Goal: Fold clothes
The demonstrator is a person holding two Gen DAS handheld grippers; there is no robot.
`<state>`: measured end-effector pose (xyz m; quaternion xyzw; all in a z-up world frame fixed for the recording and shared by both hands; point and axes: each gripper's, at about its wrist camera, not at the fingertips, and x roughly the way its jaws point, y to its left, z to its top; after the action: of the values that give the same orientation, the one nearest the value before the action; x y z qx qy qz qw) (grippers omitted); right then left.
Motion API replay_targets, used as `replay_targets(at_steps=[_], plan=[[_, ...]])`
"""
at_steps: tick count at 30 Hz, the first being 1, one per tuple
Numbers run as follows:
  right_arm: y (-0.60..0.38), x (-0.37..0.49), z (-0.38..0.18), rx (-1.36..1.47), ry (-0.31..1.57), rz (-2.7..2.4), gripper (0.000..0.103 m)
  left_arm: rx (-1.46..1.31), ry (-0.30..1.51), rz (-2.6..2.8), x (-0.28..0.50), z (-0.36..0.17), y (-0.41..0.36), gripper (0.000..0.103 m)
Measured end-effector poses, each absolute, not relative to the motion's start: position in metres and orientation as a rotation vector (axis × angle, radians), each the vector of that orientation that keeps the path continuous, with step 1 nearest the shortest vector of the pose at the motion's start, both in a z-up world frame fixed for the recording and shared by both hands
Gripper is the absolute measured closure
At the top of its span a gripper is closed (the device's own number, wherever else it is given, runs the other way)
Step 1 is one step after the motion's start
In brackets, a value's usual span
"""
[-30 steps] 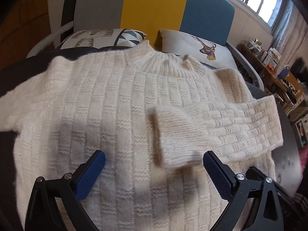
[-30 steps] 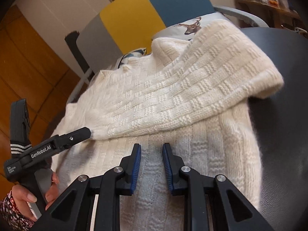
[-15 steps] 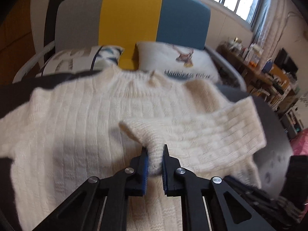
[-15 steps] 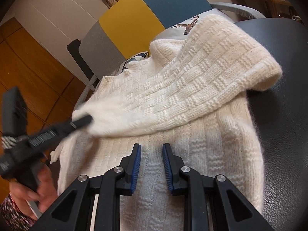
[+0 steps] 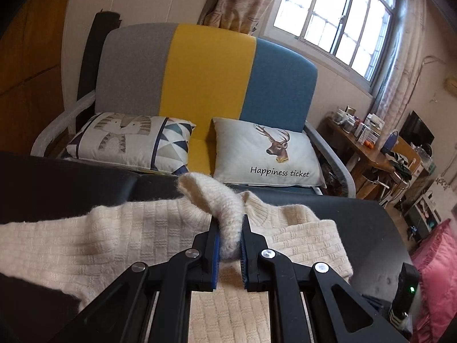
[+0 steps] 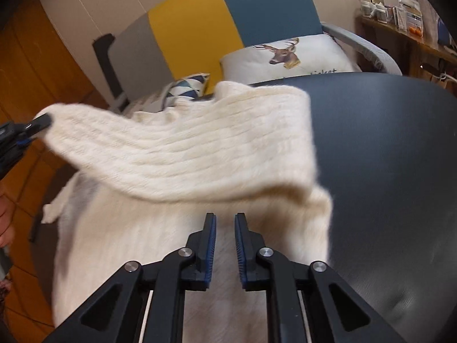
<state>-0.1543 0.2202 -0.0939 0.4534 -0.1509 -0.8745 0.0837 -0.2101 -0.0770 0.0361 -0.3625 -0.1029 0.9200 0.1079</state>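
A cream knitted sweater (image 5: 120, 240) lies spread on a dark round table (image 6: 385, 148). My left gripper (image 5: 228, 230) is shut on the cuff of the sweater's sleeve (image 5: 220, 203) and holds it lifted above the body. In the right wrist view the raised sleeve (image 6: 177, 154) stretches from the shoulder at the right to the left gripper (image 6: 31, 128) at the far left. My right gripper (image 6: 224, 223) is shut and empty, low over the sweater's body (image 6: 171, 257), just under the lifted sleeve.
A grey, yellow and blue sofa (image 5: 205, 71) with a patterned cushion (image 5: 128, 140) and a deer cushion (image 5: 265, 151) stands behind the table. A cluttered wooden desk (image 5: 368, 148) is at the right. A pink cushion (image 5: 434, 260) lies at the right edge.
My left gripper closed on the sleeve cuff and lifted it up off the sweater's body, towards the left. My right gripper stayed shut and low over the body.
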Motion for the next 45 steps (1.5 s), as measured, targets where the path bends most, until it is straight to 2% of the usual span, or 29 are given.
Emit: replay_targets(at_steps=[3, 4, 9, 14, 24, 27, 29, 31, 33, 35, 40, 42, 45], plan=[[0.231, -0.169, -0.101, 1.414, -0.466, -2.639, 0.093, -1.085, -0.307, 2.702, -0.21, 0.029, -0.082, 0.091], [0.239, -0.17, -0.102, 1.401, -0.521, -2.657, 0.098, -1.092, -0.298, 2.703, -0.209, 0.026, -0.083, 0.091], [0.286, -0.158, -0.105, 1.227, -0.892, -2.754, 0.098, -1.14, -0.218, 2.722, -0.205, 0.004, -0.086, 0.091], [0.301, -0.151, -0.121, 1.214, -1.017, -2.753, 0.1, -1.188, -0.211, 2.742, -0.204, -0.025, -0.094, 0.091], [0.289, -0.154, -0.119, 1.226, -0.925, -2.779, 0.096, -1.246, -0.222, 2.786, -0.202, -0.075, -0.111, 0.091], [0.287, -0.158, -0.119, 1.235, -0.906, -2.76, 0.096, -1.166, -0.171, 2.859, -0.199, -0.076, -0.112, 0.091], [0.286, -0.159, -0.118, 1.243, -0.891, -2.756, 0.096, -1.212, -0.135, 2.865, -0.203, -0.09, -0.111, 0.091], [0.285, -0.159, -0.116, 1.262, -0.865, -2.746, 0.096, -1.246, -0.179, 2.851, -0.204, -0.098, -0.114, 0.091], [0.283, -0.156, -0.113, 1.297, -0.842, -2.719, 0.094, -1.253, -0.214, 2.844, -0.205, -0.1, -0.116, 0.09], [0.281, -0.148, -0.104, 1.299, -0.823, -2.661, 0.088, -1.25, -0.217, 2.84, -0.205, -0.1, -0.116, 0.089], [0.27, -0.132, -0.056, 1.15, -0.554, -2.701, 0.088, -1.239, -0.252, 2.829, -0.205, -0.103, -0.119, 0.088], [0.267, -0.146, -0.04, 1.107, -0.478, -2.767, 0.088, -1.234, -0.258, 2.83, -0.204, -0.103, -0.119, 0.087], [0.255, -0.191, -0.046, 1.173, -0.389, -2.752, 0.088, -1.231, -0.257, 2.833, -0.203, -0.103, -0.119, 0.086]])
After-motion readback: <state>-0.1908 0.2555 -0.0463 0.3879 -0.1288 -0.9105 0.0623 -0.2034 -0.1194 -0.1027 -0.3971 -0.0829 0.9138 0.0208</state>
